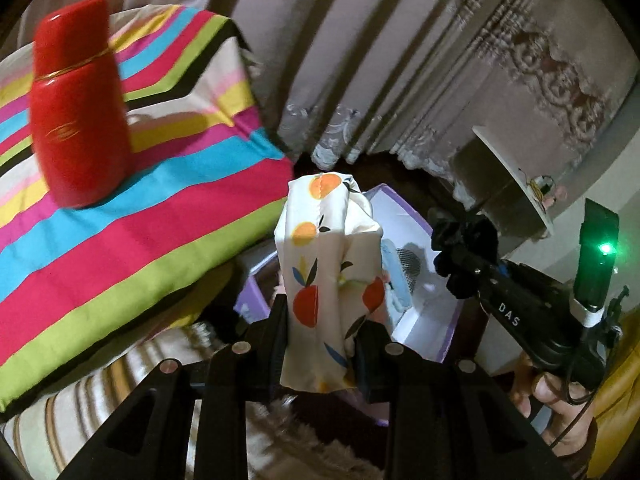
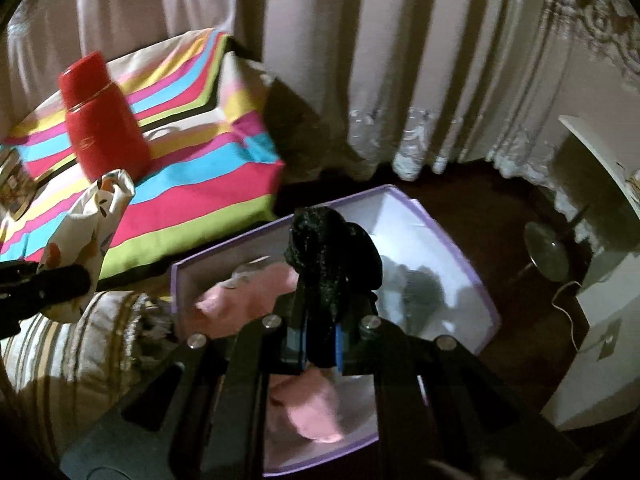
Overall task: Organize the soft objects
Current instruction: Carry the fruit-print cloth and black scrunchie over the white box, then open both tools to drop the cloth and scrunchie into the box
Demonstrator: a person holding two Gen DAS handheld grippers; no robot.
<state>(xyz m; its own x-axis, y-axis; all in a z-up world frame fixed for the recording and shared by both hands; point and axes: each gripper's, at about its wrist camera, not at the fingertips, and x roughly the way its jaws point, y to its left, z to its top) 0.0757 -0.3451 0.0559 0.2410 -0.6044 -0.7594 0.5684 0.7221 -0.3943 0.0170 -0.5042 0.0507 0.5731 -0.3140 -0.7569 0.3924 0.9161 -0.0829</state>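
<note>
My left gripper (image 1: 322, 320) is shut on a cream cloth printed with oranges (image 1: 324, 248); it stands up between the fingers, above the near edge of a white box with a purple rim (image 1: 444, 344). The same cloth (image 2: 92, 224) shows at the left of the right wrist view. My right gripper (image 2: 322, 320) is shut on a black fuzzy soft piece (image 2: 332, 256), held over the open box (image 2: 476, 284). In the left wrist view that gripper (image 1: 460, 256) and its black piece (image 1: 464, 236) sit at the right. Pink soft items (image 2: 248, 292) lie in the box.
A striped multicolour cushion (image 1: 160, 216) lies to the left with a red bottle (image 1: 76, 120) on it. A beige striped pillow (image 2: 72, 344) is near the front left. Pale curtains (image 2: 400, 80) hang behind, with a white shelf unit (image 2: 600, 240) and dark floor at the right.
</note>
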